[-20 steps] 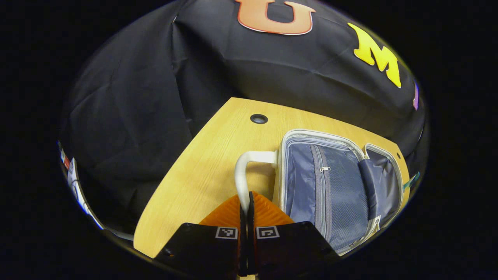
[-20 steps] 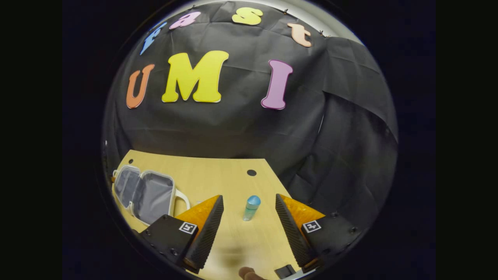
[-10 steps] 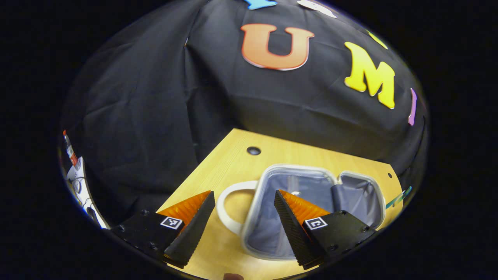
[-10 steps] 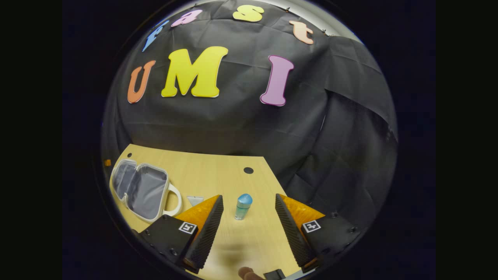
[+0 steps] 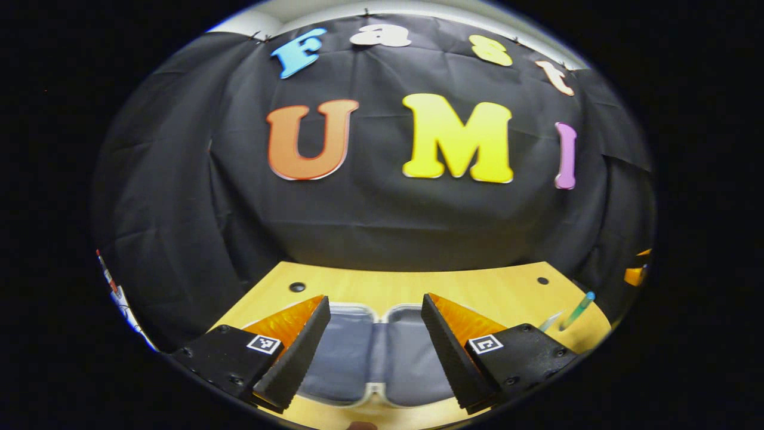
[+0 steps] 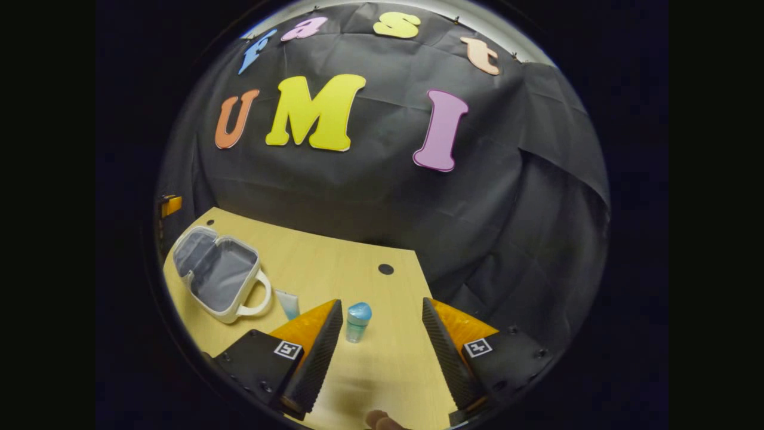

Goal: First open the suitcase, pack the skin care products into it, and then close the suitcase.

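Likely light, rigid, tip-prone bottle [image 6: 358, 321]; grip mid-body below cap; right gripper [image 6: 382, 352] wide open, empty; suitcase [image 6: 218, 275] open.

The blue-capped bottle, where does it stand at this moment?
In the right gripper view the blue-capped bottle stands upright on the table, near the right gripper, with a small tube between it and the open suitcase.
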The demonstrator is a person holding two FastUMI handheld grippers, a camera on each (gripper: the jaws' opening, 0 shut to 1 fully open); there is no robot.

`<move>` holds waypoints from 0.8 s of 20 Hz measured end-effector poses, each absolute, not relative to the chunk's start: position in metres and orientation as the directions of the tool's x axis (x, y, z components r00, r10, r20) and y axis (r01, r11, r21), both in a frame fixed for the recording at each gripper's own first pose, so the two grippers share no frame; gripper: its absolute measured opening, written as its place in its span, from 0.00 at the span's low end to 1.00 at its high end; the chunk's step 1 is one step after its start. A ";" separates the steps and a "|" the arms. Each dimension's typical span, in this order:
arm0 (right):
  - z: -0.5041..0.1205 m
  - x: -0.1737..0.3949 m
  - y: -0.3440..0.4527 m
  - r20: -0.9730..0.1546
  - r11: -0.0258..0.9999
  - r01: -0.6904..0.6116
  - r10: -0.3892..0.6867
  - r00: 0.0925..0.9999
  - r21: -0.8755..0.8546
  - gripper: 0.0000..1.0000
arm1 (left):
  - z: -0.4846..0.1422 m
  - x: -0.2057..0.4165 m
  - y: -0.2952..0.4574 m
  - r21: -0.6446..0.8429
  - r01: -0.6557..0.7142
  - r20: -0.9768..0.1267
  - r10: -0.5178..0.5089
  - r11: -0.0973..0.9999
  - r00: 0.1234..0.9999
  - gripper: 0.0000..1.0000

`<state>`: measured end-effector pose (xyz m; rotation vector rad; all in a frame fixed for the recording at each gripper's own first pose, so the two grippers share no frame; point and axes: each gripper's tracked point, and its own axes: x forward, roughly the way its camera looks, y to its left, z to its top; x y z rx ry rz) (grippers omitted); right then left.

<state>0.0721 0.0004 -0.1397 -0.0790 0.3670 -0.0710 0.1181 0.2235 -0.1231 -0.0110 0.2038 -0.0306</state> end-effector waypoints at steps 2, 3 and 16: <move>-0.143 0.073 -0.011 -0.355 0.995 0.037 -0.066 0.933 -0.090 0.79 | -0.124 0.113 0.172 0.002 0.097 -0.196 -0.095 0.995 0.976 0.98; -0.144 0.074 -0.017 -0.355 0.996 0.029 -0.059 0.933 -0.090 0.80 | -0.127 0.112 0.149 0.004 0.134 -0.200 -0.131 0.991 0.971 0.98; -0.196 0.077 -0.065 -0.408 0.986 -0.070 0.003 0.913 -0.148 0.80 | -0.275 0.107 -0.069 -0.080 0.382 -0.399 -0.381 0.921 0.834 0.99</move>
